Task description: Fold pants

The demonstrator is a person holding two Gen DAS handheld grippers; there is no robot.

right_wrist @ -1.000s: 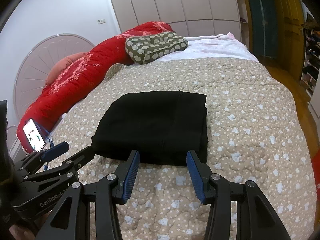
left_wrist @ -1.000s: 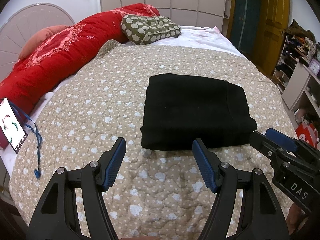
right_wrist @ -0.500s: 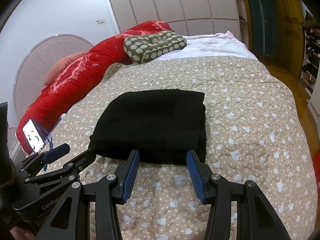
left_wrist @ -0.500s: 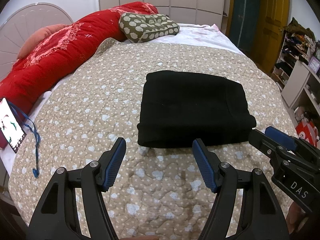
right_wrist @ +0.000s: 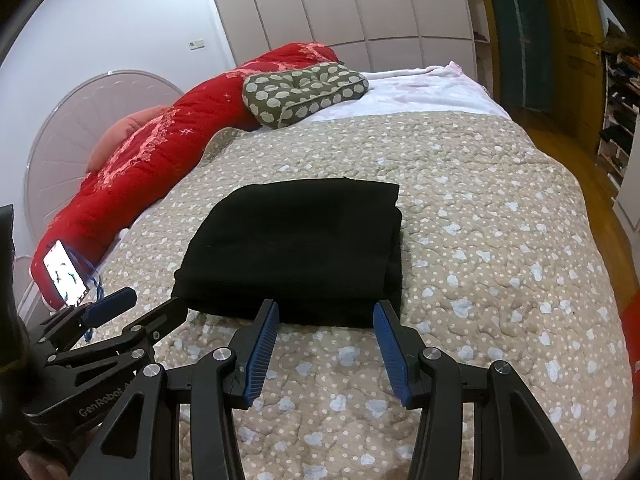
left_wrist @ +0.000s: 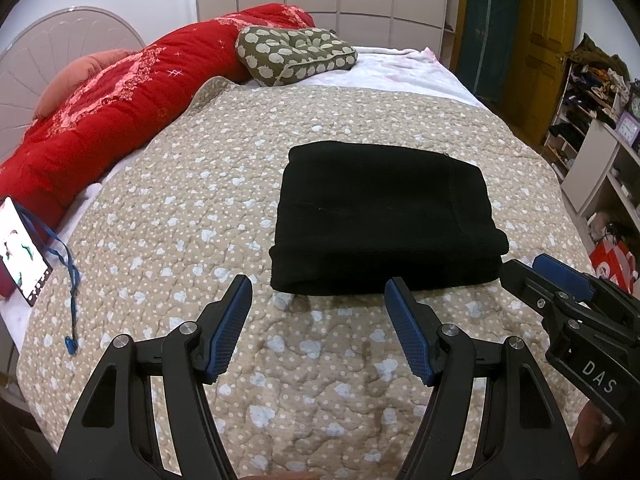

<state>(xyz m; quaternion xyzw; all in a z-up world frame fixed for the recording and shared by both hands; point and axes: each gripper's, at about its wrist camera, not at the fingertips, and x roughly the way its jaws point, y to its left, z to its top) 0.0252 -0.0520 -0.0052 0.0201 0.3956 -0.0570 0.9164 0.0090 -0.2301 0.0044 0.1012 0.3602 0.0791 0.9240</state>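
The black pants (left_wrist: pixel 384 216) lie folded into a thick rectangle in the middle of the beige quilted bedspread (left_wrist: pixel 224 208). They also show in the right wrist view (right_wrist: pixel 296 248). My left gripper (left_wrist: pixel 318 292) is open and empty, just short of the stack's near edge. My right gripper (right_wrist: pixel 326 312) is open and empty at the near edge too. Each gripper shows in the other's view: the right one (left_wrist: pixel 560 280) beside the stack's right corner, the left one (right_wrist: pixel 132 304) by its left corner.
A red duvet (left_wrist: pixel 120 108) lies along the left side, with a spotted green cushion (left_wrist: pixel 292 54) at the far end. A phone (left_wrist: pixel 22 252) with a blue lanyard lies at the left edge. Shelves (left_wrist: pixel 600 148) and a yellow door (left_wrist: pixel 548 40) stand to the right.
Both grippers have drawn back a little from the folded pants, staying open. The pants have not moved.
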